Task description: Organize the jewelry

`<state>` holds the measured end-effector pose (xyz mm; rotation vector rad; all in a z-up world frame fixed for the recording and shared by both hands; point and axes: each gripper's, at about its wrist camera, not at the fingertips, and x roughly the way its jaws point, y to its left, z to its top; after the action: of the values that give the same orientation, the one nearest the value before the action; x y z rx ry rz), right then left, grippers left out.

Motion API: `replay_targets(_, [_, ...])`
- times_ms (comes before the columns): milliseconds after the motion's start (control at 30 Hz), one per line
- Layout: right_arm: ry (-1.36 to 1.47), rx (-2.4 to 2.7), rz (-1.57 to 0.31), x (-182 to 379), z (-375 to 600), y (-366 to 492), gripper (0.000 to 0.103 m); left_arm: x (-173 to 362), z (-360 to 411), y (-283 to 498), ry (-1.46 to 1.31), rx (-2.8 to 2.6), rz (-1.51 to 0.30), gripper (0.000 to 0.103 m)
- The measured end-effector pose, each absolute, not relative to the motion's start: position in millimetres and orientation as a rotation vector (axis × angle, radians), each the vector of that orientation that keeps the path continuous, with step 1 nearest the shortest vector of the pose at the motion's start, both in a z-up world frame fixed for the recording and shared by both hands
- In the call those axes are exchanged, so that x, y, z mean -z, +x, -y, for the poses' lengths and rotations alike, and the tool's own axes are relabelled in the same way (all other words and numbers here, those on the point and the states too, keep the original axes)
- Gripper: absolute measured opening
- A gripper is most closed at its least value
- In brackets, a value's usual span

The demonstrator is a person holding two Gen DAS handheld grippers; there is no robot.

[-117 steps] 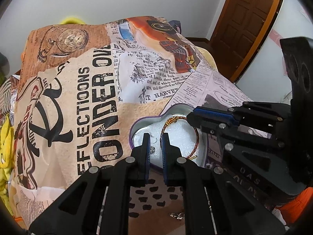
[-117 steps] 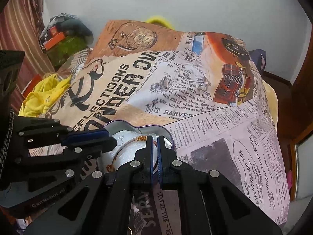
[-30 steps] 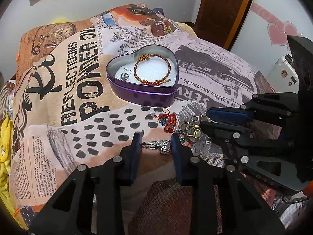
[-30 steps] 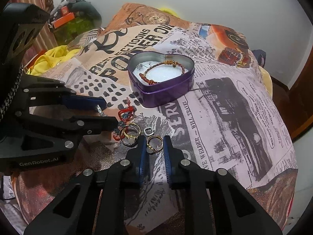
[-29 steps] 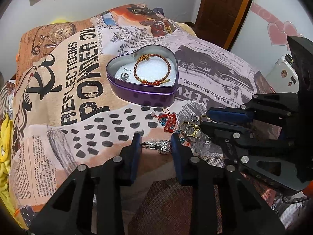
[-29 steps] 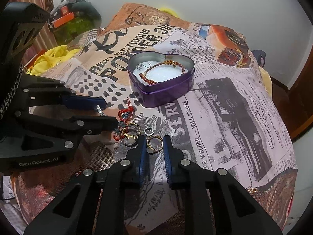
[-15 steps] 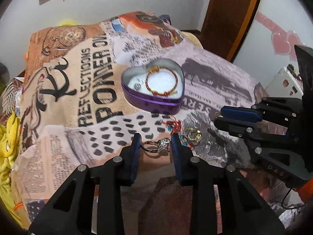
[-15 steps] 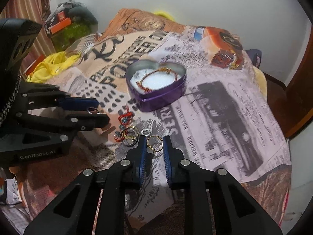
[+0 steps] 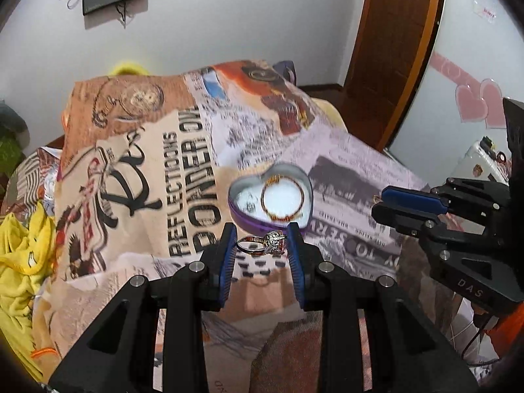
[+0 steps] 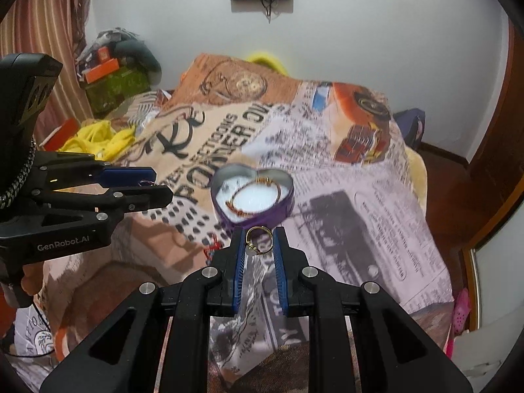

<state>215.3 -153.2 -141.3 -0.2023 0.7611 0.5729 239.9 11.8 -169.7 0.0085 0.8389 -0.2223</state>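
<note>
A purple heart-shaped tin [image 9: 244,220] [image 10: 284,209] lies on the printed bedspread, with a red-gold bracelet [image 9: 282,198] [image 10: 253,196] on its white lining and a small silver piece [image 9: 250,205] beside it. My left gripper [image 9: 262,244] is shut on a silver ring with a stone cluster [image 9: 266,241], held in the air just short of the tin. My right gripper [image 10: 258,240] is shut on a thin gold ring [image 10: 258,235], also raised, close before the tin. Each gripper shows from the side in the other's view [image 9: 386,203] [image 10: 154,185].
The printed bedspread [image 9: 147,163] covers the bed. A red charm [image 10: 213,245] lies on it left of my right gripper. Yellow cloth [image 9: 19,262] lies at the left edge. A wooden door [image 9: 393,49] and the white wall stand behind.
Both grippers have lifted off the bedspread with their rings and moved up toward the tin. The remaining pile of jewelry has dropped out of view below.
</note>
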Motion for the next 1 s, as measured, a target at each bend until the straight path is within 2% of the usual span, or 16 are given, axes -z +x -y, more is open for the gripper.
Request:
replay_targets(500, [-0.146,-0.567,-0.702,122.9,146.8,241.2,0.015,153.3,-19.1,270.4,-0.032,0.200,-0.782,0.030])
replay_targets(1000, [-0.140,-0.581,-0.764,142.8,136.2,274.3,0.015,185.1,-9.5,299.0,-0.039,0.246,-0.856,0.030])
